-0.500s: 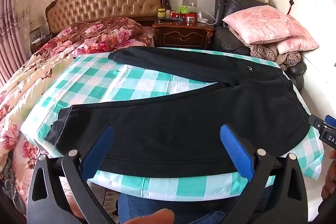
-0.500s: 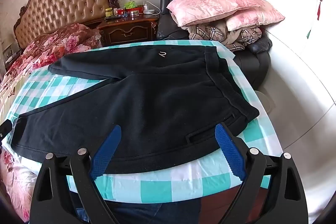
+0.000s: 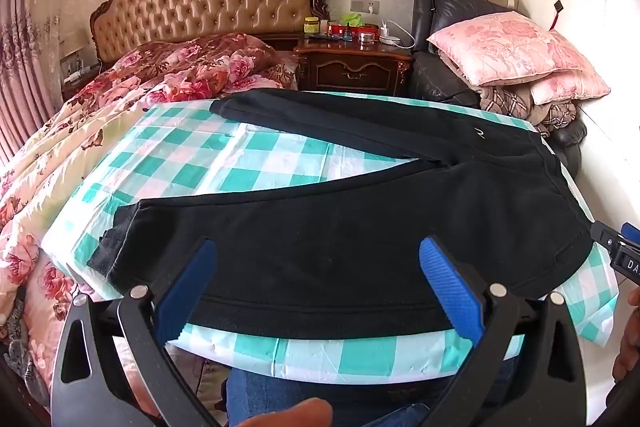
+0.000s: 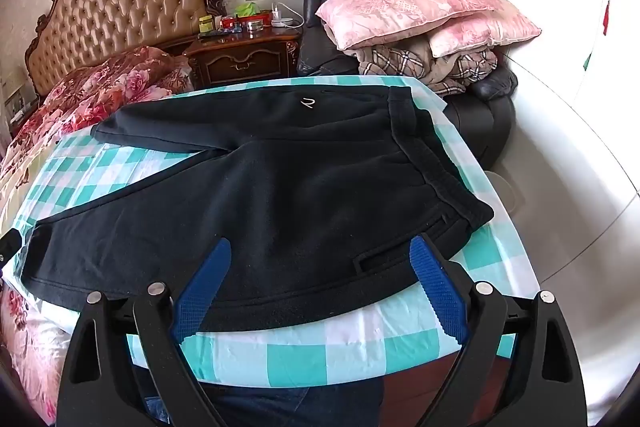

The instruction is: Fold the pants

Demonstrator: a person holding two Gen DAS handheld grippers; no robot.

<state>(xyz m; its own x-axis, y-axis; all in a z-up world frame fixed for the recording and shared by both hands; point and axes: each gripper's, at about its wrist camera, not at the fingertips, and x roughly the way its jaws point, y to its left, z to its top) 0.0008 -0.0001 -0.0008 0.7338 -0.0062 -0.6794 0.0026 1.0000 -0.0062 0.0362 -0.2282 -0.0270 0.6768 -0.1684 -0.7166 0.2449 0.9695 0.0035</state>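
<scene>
Pants (image 3: 340, 247) lie flat on the checked tabletop (image 3: 248, 163), legs splayed toward 9 o'clock for folding, while both grippers (image 3: 318, 267) (image 4: 320, 267) hover with fingers released.

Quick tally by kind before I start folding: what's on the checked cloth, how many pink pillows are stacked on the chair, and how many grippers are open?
Black pants, spread flat on the checked cloth: 1
Pink pillows on the dark chair: 2
Open grippers, left gripper and right gripper: 2
Total: 5

Both wrist views low, bedward — shared pants (image 3: 360, 239).
</scene>
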